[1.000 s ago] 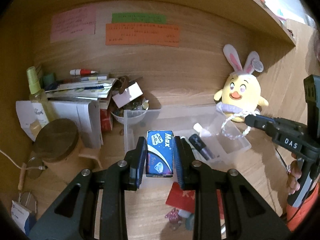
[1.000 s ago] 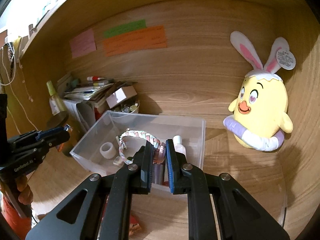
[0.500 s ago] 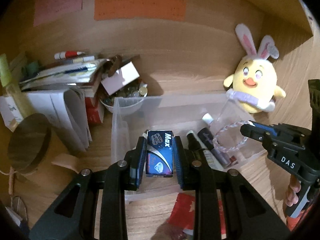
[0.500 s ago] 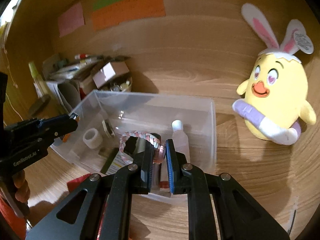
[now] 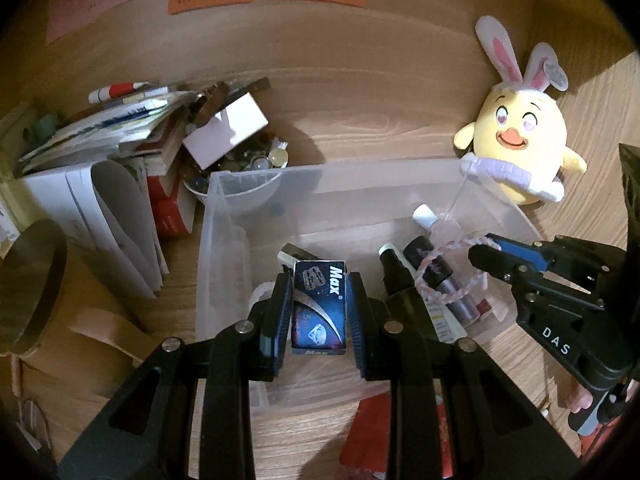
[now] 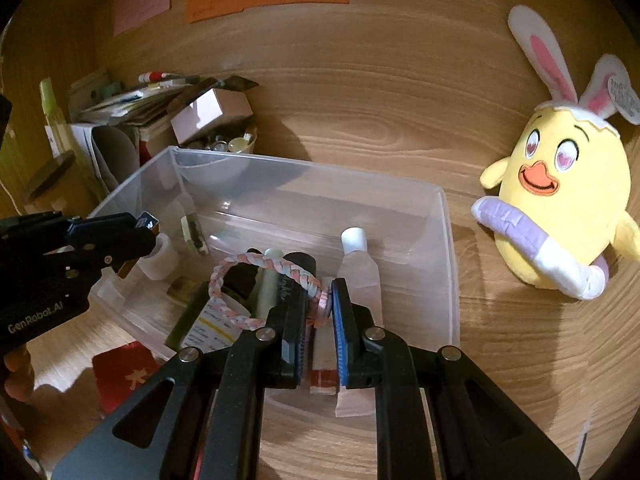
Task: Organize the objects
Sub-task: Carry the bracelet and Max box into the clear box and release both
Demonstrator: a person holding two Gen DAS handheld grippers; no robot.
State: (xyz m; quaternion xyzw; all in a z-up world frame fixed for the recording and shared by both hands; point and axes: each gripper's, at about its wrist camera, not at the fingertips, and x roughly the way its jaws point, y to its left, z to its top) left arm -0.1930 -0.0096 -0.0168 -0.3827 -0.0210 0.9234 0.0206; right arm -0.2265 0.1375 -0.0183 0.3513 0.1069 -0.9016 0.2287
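over the clear bin (image 5: pixel 224 216) at mid-frame, i hold both loads above the things already inside. my left gripper (image 5: pixel 318 312) is closed a little way on a small blue box (image 5: pixel 319 308), pads flat on its two long sides. my right gripper (image 6: pixel 318 322) is nearly shut, pinching a braided pink-and-white band (image 6: pixel 256 260) at one end, its loop hanging left over the bottles (image 6: pixel 356 268). i judge this the drop-off step: each item is above the bin, neither yet resting in it. next, i would lower a touch and ease the jaws apart, one at a time, so the box lands flat and the band does not snag. the box is glossy card, square-edged; the band soft, plaited cord; the bin thin, see-through plastic with rounded corners. at right sits a yellow plush (image 6: pixel 560 200), fuzzy and egg-shaped.
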